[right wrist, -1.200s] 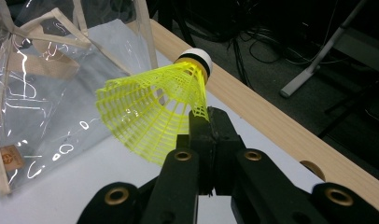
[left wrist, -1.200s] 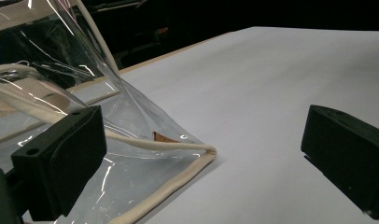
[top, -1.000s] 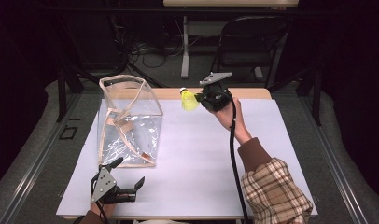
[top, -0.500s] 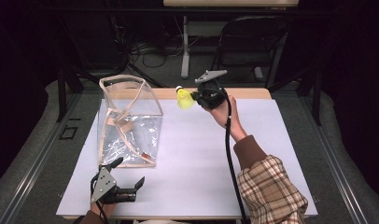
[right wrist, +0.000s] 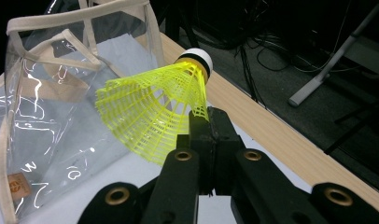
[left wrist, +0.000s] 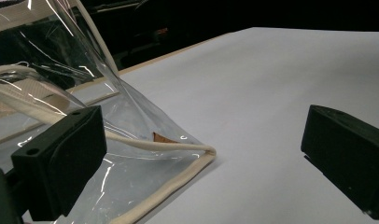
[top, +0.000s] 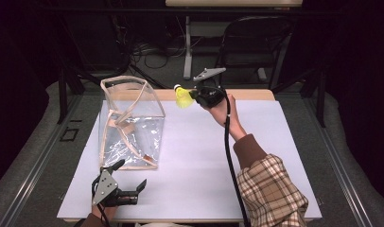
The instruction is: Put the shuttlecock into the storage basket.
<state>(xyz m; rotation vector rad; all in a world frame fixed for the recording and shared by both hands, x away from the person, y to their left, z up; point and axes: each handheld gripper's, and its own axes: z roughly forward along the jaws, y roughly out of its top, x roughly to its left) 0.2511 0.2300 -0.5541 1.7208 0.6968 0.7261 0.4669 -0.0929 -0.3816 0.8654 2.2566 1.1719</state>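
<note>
Shuttlecock (top: 182, 98) is hanging above the table's far edge, pinched by its skirt in my right gripper (top: 196, 95), and I'm carrying it toward the clear bag (top: 131, 124), left gripper (top: 133, 191) waiting spread nearby.

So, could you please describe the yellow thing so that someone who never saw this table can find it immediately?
Start at the white table, then go to its far edge, just right of the clear plastic bag with beige trim. There the right tool is shut on a yellow plastic shuttlecock with a white cork tip, held above the surface. It is the one bright yellow, net-like cone here.
</note>
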